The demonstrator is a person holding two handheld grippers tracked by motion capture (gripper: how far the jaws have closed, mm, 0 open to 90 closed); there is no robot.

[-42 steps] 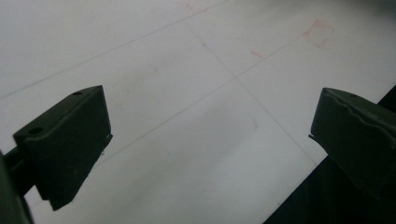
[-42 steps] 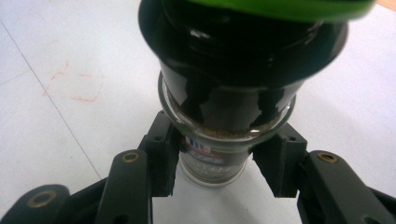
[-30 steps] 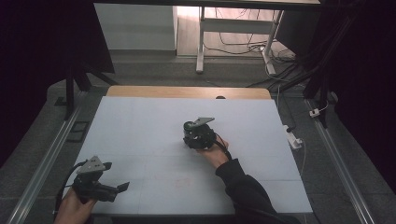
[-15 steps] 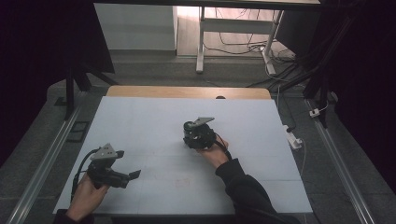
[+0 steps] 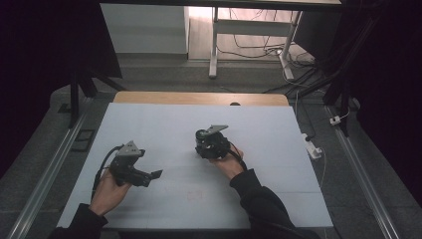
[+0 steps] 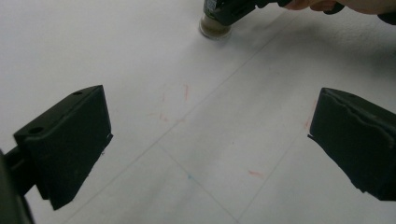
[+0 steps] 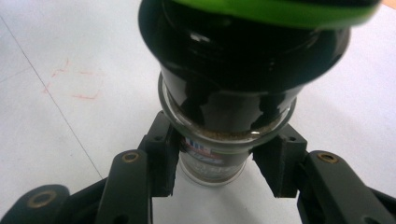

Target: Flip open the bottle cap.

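Lately left gripper (image 5: 155, 175) has slid inward from the counter's (image 5: 278, 129) near-left corner, fingers wide, empty; right gripper (image 7: 219, 172) clamps pepper jar (image 7: 219, 140) mid-counter — handover likely.

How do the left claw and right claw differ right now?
1. The left claw is open with bare table between its jaws; the right claw is shut on a glass spice jar.
2. In the high view the left claw sits near the table's front left; the right claw sits near the middle.

Shared: each is held in a hand, with black jaws and a grey plate on top.
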